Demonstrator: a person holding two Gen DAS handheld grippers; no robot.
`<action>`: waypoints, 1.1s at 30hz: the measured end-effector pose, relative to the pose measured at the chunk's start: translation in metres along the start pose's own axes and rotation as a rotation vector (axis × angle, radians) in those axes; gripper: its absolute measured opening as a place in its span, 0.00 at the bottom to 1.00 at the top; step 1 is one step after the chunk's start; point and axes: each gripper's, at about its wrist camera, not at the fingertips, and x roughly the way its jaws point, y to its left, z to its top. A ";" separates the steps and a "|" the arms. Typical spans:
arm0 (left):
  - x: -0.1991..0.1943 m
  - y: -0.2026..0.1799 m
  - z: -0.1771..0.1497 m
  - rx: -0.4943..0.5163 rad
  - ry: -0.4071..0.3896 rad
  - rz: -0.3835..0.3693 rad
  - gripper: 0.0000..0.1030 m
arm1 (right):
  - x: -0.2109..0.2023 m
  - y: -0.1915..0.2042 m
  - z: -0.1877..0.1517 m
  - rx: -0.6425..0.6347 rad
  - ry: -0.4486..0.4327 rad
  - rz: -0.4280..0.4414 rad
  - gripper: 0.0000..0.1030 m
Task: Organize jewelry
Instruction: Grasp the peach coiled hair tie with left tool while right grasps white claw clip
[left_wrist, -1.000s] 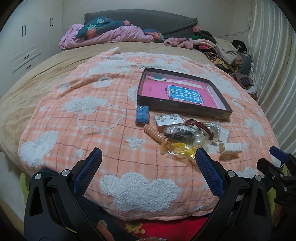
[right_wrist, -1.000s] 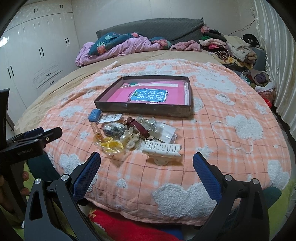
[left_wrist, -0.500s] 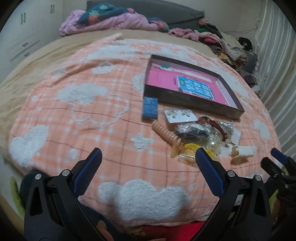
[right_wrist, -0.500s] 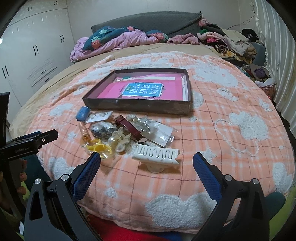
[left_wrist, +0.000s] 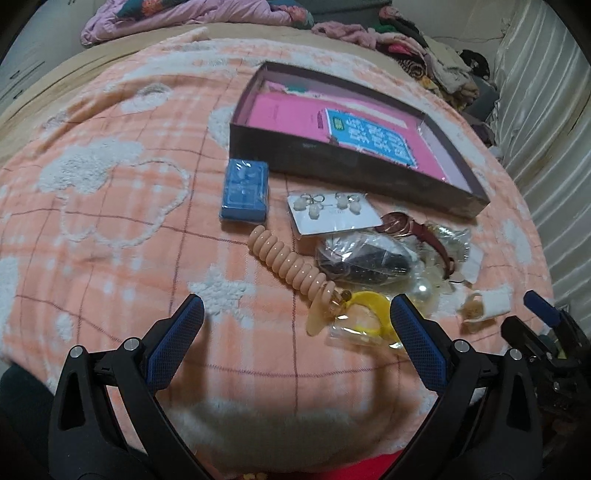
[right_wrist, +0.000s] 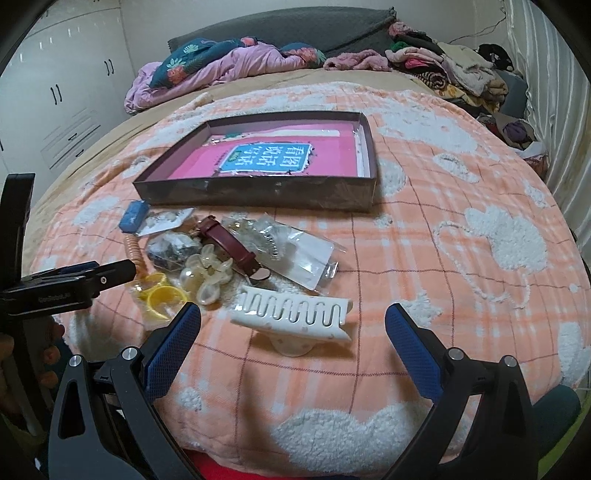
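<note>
A wide bed (right_wrist: 461, 206) covered by an orange plaid blanket with white fleecy clouds carries everything. On it lies a shallow dark box (right_wrist: 258, 192), open at the top, lined with a pink sheet that bears a blue label printed with Chinese characters, seen upside down from the right wrist view. Just in front of the box the jewelry sits in a loose heap: a white hair claw (right_wrist: 295, 317) nearest the right side, a clear plastic bag (right_wrist: 303, 251), a watch with a maroon strap (right_wrist: 229, 240), a card of pearl earrings (left_wrist: 328, 214), a peach spiral hair tie (left_wrist: 288, 266), a small blue box (left_wrist: 243, 195) a little apart to the left, yellow rings (right_wrist: 162, 295) and a cluster of pearly pieces (right_wrist: 207, 273).

The left hand-held gripper (left_wrist: 295, 328) hovers low over the bed's near edge, its blue-padded jaws spread wide and holding nothing; the spiral hair tie and yellow rings lie between and just beyond its tips. The right hand-held gripper (right_wrist: 293, 332) is likewise spread wide and empty, levelled at the hair claw, which lies between its fingers without touching them. Small lettering on the left tool's body is too blurred to read.
</note>
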 end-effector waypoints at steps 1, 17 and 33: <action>0.004 0.000 0.001 0.002 0.004 0.014 0.92 | 0.003 -0.001 0.000 0.004 0.003 -0.001 0.96; 0.020 0.007 0.004 0.055 -0.018 0.063 0.61 | 0.033 -0.011 0.001 0.052 0.030 0.014 0.96; -0.011 0.026 -0.005 0.031 -0.060 -0.036 0.19 | 0.009 -0.024 -0.004 0.059 -0.038 0.075 0.74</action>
